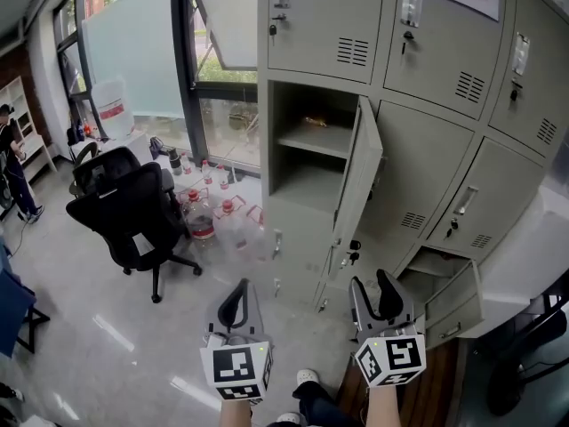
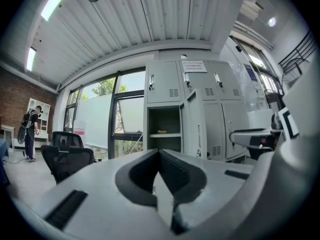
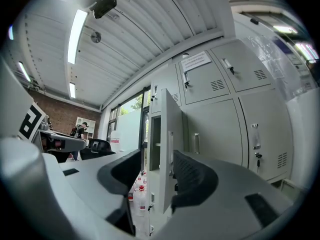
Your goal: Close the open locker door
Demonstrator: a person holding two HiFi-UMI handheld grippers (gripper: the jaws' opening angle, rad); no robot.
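Left gripper point(image 1: 242, 285) point(image 2: 160, 151): pale grey moulded shell, black curved jaws, ribbed black pads point(image 2: 176, 171), and narrow black slots point(image 2: 65, 209) recessed in the shell.
Left cube point(image 1: 236, 372): white faces printed with black square markers; sits at the rear of that gripper.
Right gripper point(image 1: 371, 283) point(image 3: 156, 154): right of the left cube, same grey-and-black build.
Right cube point(image 1: 391, 360): right of the left cube, same markers.
Shoe point(image 1: 307, 378): white, just right of the left cube.
Trousers point(image 1: 324, 407): dark, below and right of the left cube.
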